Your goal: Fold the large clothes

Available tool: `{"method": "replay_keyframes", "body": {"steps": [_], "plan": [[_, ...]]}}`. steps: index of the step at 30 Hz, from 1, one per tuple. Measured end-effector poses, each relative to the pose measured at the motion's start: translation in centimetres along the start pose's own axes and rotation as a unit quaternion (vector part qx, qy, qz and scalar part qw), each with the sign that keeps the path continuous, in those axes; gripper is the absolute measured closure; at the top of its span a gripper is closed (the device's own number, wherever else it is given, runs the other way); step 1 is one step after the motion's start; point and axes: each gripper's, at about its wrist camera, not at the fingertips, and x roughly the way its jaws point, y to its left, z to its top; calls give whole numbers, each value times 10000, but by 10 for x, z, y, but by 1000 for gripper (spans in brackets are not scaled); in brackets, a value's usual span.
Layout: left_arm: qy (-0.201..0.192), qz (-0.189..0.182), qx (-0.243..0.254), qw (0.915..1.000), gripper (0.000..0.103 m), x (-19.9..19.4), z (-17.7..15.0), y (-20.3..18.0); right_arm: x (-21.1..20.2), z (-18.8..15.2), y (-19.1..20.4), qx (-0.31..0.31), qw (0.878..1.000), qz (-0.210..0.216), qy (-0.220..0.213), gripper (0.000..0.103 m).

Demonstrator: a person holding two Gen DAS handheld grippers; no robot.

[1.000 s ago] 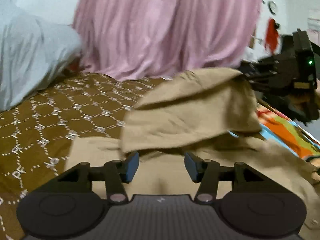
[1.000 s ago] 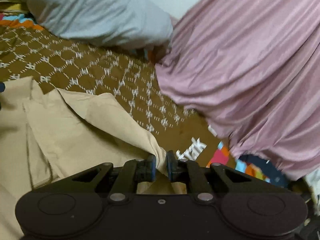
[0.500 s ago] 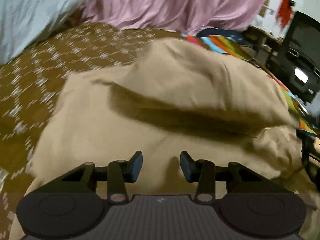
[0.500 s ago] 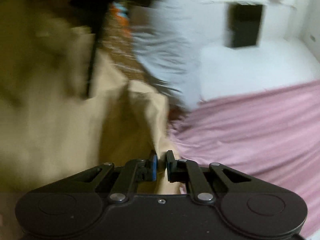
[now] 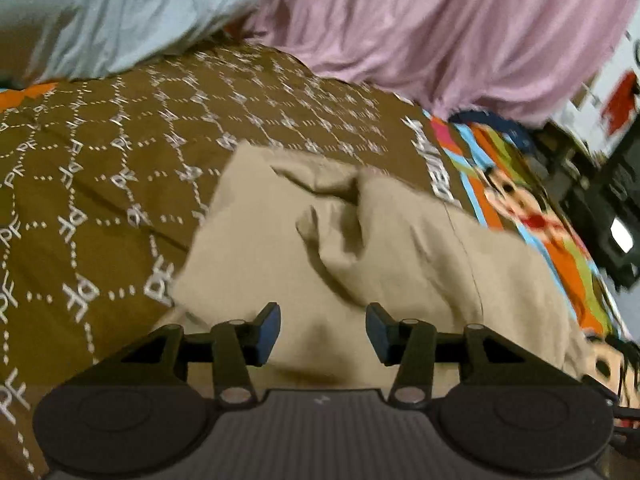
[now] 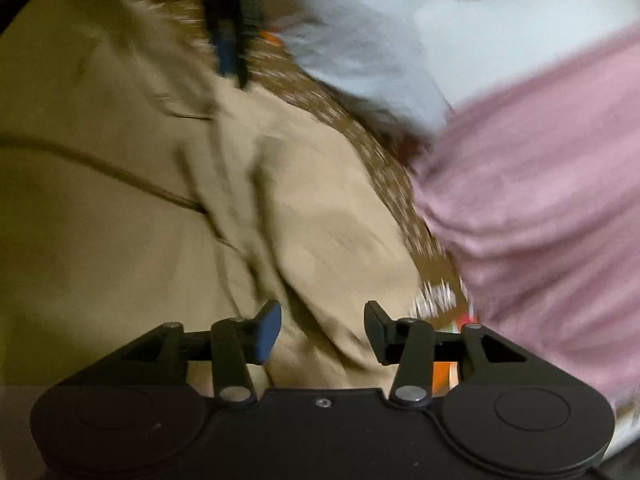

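A large tan garment (image 5: pixel 384 248) lies crumpled on the brown patterned bedspread (image 5: pixel 100 184), one part folded over onto the rest. My left gripper (image 5: pixel 322 334) hovers just over its near edge, jaws opening, nothing pinched between the pads. In the right wrist view the same tan garment (image 6: pixel 160 208) fills the left and middle. My right gripper (image 6: pixel 322 334) is over its folded edge with jaws opening; cloth lies under the gap, and the pads do not press it. The left gripper's fingers (image 6: pixel 228 40) show blurred at the top of that view.
A pink curtain or sheet (image 5: pixel 440 32) hangs at the far side, and a pale blue pillow (image 5: pixel 112 16) lies at the back left. A bright cartoon-print sheet (image 5: pixel 532 216) edges the bed on the right. Dark furniture with a lit screen (image 5: pixel 620 208) stands beyond it.
The right gripper swung the tan cloth across over the garment, then its jaws opened and let the cloth go. The left gripper shifted sideways and rolled; the garment now lies lower and flatter.
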Motion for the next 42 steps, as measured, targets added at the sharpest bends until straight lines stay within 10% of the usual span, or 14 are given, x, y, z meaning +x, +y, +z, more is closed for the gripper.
{"method": "replay_keyframes", "body": {"steps": [4, 6, 11, 16, 19, 26, 31, 33, 42], "plan": [[-81, 157, -102, 9998, 48, 18, 26, -5, 14, -6, -69, 2010, 9777, 137, 585, 52], [0, 287, -204, 9994, 49, 34, 38, -6, 33, -23, -110, 3485, 9313, 505, 932, 47], [465, 180, -577, 9971, 53, 86, 63, 2, 104, -70, -162, 6208, 7641, 1271, 1209, 48], [885, 209, -482, 9947, 98, 126, 69, 2, 153, -86, -160, 6690, 7078, 1597, 1613, 73], [286, 676, -21, 9973, 103, 122, 67, -14, 165, -76, -157, 6376, 7429, 1289, 1577, 99], [356, 1346, 139, 9902, 102, 144, 61, -27, 206, -44, -144, 5143, 8497, 398, 1092, 100], [310, 1097, 70, 9935, 88, 109, 60, -17, 202, -46, -144, 4912, 8612, 387, 1245, 93], [84, 1202, 152, 9926, 64, 87, 57, -16, 183, -47, -147, 4792, 8679, 265, 1282, 74], [-655, 576, 990, 9913, 42, 62, 46, -85, 133, 9, -137, 4140, 9101, -65, 176, 62]]}}
